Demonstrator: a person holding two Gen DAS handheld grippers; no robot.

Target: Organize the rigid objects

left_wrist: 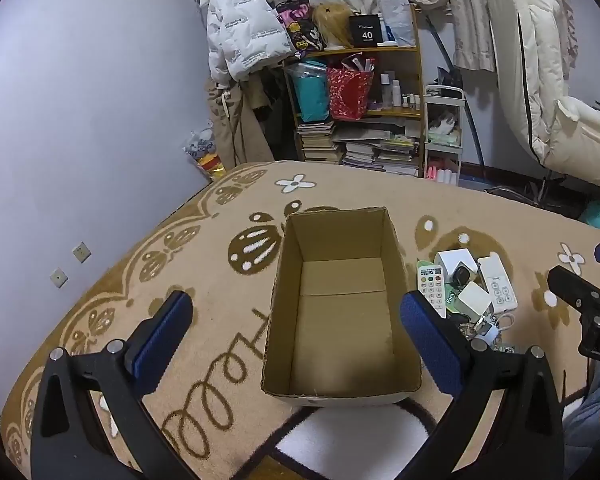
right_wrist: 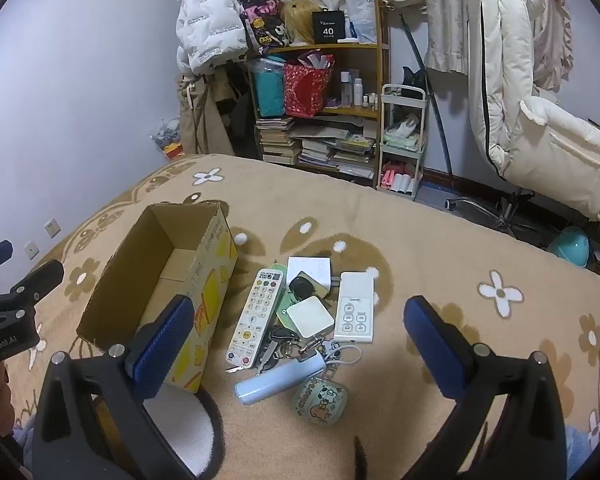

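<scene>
An open brown cardboard box (left_wrist: pixel 342 312) sits on the tan patterned blanket (right_wrist: pixel 440 240) with nothing visible inside it. Just beside the box, on its right, lies the heap of small rigid objects: a long white remote control with coloured buttons (right_wrist: pixel 256 314), a flat white remote with square buttons (right_wrist: pixel 355 307), a white square charger (right_wrist: pixel 310 317), a pale blue cylinder (right_wrist: pixel 278 378), keys (right_wrist: pixel 278 344) and a round cartoon-printed case (right_wrist: pixel 320 401) — all outside the box. The left gripper (left_wrist: pixel 296 336) hangs spread wide above the box, holding nothing; the right gripper (right_wrist: pixel 300 344) stands equally spread over the heap, touching none of it.
</scene>
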